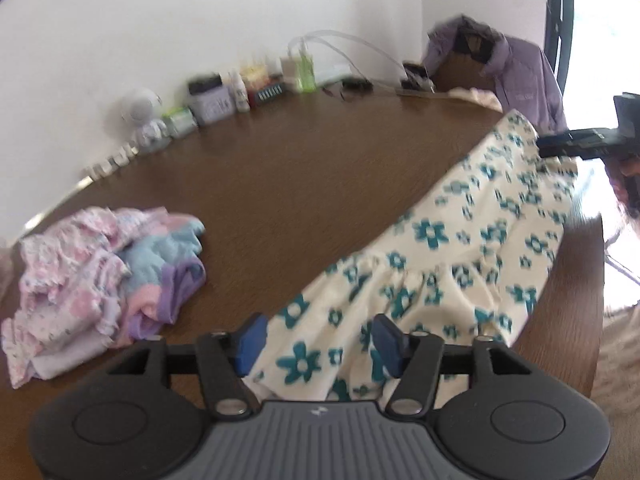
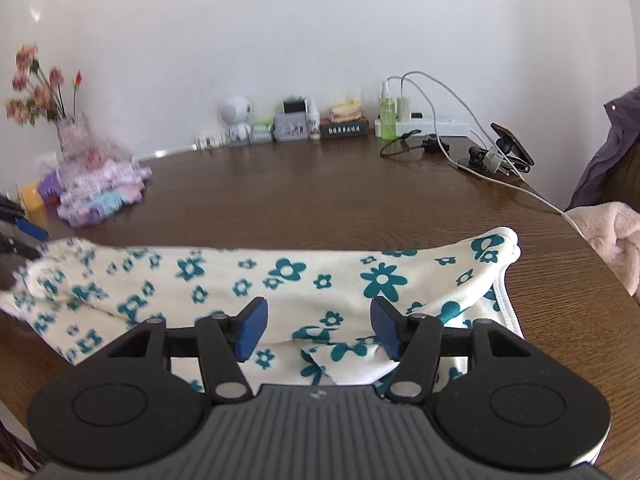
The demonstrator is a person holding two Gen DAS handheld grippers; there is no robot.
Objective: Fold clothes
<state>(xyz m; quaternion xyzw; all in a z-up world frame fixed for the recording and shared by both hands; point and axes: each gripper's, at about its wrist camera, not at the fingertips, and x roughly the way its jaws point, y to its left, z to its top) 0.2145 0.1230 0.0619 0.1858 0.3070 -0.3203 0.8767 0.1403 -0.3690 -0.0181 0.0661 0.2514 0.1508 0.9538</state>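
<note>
Left-wrist view shows the garment (image 1: 460,248), cream cloth with teal flowers, lying folded in a long band on the brown table (image 1: 280,176), running from under the left gripper (image 1: 316,340) up toward the far right edge. That gripper's blue pads (image 1: 250,338) stand well apart over the near end of the cloth, pinching nothing. At the band's far end the right gripper (image 1: 576,142) reaches in from the right edge. From the right wrist, the garment (image 2: 280,280) lies crosswise just ahead of the right gripper (image 2: 318,330), whose jaws also stand wide with cloth below them, not clamped. A pile (image 1: 100,276) of pink, blue and purple clothes sits apart on the table to the left.
</note>
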